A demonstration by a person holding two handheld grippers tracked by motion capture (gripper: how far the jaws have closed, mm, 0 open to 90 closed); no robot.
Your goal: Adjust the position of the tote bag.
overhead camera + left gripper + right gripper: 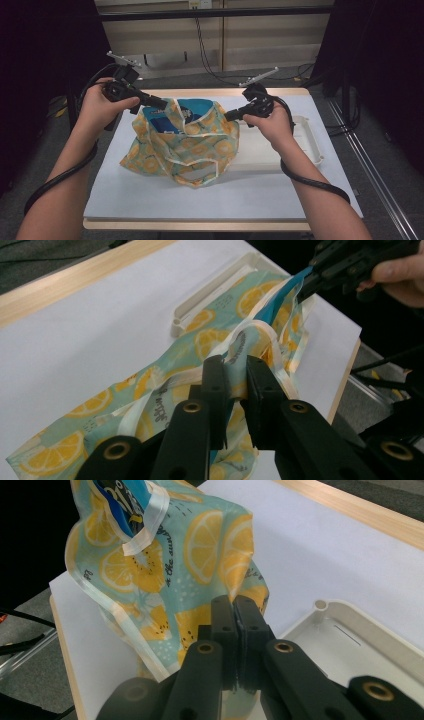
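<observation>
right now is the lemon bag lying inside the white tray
No, the lemon bag is held up over the white mat, beside the tray.

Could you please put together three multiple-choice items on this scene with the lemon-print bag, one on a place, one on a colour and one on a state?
1. Where does the white tray lie relative to the lemon-print bag in the high view?
A. To its right
B. To its left
C. On top of it

2. What colour is the packet that sticks out of the bag's mouth?
A. Red
B. Blue
C. Black

3. How does the right hand-held gripper stand?
A. Wide open above the tray
B. Lying loose on the table
C. Shut on the bag's fabric

Answers:
1 A, since the tray sits on the table's right part, beside the bag.
2 B, since a blue packet shows between the bag's raised edges.
3 C, since in the right gripper view the jaws meet with the printed cloth pinched between them, while the left hand-held gripper holds the opposite edge.
</observation>
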